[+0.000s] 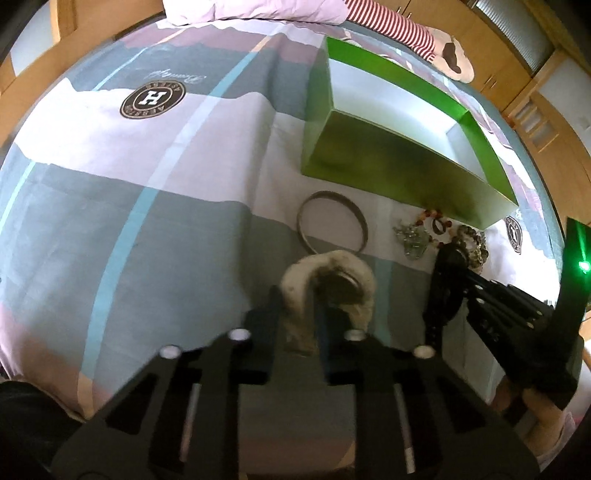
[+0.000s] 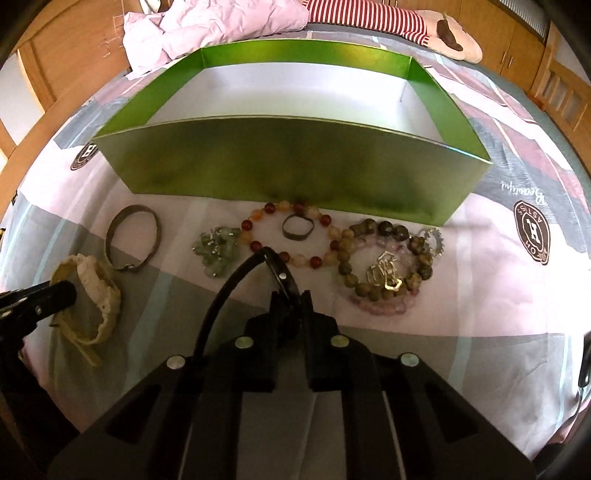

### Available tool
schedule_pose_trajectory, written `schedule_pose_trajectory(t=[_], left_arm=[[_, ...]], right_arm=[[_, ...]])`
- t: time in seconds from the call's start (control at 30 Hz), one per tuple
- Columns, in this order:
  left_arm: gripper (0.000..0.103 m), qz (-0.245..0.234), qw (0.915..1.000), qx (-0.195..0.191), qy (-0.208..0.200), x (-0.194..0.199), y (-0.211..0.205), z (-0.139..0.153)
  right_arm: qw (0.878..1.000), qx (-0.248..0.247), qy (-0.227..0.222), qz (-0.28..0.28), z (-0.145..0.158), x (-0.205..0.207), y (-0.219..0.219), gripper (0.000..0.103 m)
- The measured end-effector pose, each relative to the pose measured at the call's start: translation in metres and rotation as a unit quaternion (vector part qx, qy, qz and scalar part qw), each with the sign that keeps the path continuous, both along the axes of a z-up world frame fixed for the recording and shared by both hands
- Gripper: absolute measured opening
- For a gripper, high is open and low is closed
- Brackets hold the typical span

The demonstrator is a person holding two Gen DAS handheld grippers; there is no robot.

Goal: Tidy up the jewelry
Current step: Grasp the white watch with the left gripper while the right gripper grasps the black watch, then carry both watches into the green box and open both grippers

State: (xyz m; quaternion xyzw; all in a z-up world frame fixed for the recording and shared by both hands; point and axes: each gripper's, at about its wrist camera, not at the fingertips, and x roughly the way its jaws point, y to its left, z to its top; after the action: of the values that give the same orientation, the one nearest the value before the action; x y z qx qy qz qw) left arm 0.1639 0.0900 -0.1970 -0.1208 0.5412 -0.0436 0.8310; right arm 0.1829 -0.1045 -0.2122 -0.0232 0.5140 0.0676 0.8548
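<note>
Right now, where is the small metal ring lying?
In the right wrist view, the small metal ring lies on the bedsheet inside the loop of the red and amber bead bracelet, just in front of the green box.

Left tool (image 1: 317,295) and right tool (image 2: 291,299) both clamped, low.

A patchwork bedsheet (image 2: 498,258) in grey, pink and white, printed with round brown H logos (image 1: 152,99), covers the bed, while a crumpled lilac quilt (image 2: 207,29) and a red-striped plush toy (image 2: 406,22) lie at its far edge before wooden cabinets (image 2: 524,44).
</note>
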Motion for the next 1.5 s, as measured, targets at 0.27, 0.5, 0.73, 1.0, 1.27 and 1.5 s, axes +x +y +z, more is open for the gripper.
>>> schedule_pose_trajectory(t=[0.27, 0.5, 0.73, 1.0, 1.27, 1.5], left_arm=[[0.013, -0.016, 0.9991, 0.030, -0.024, -0.017, -0.013, 0.016], [0.013, -0.033, 0.9937, 0.051, -0.094, -0.030, -0.023, 0.073], [0.013, -0.051, 0.9718, 0.058, -0.223, -0.017, -0.041, 0.171], [0.013, -0.065, 0.9634, 0.038, -0.257, 0.064, -0.071, 0.194], [0.013, -0.052, 0.9860, 0.057, -0.148, 0.150, -0.083, 0.095], [0.050, -0.043, 0.9916, 0.062, -0.105, 0.163, -0.078, 0.052]], right_arm=[[0.999, -0.006, -0.031, -0.001, 0.022, -0.017, -0.004, 0.011], [0.996, 0.004, -0.090, -0.008, 0.073, -0.031, -0.023, 0.011], [0.979, 0.021, -0.201, -0.033, 0.162, -0.013, -0.047, 0.011], [0.974, 0.055, -0.212, -0.059, 0.177, 0.077, -0.061, 0.011], [0.992, 0.020, -0.108, -0.055, 0.079, 0.133, -0.039, 0.011], [0.993, 0.003, -0.106, -0.056, 0.063, 0.130, -0.046, 0.058]])
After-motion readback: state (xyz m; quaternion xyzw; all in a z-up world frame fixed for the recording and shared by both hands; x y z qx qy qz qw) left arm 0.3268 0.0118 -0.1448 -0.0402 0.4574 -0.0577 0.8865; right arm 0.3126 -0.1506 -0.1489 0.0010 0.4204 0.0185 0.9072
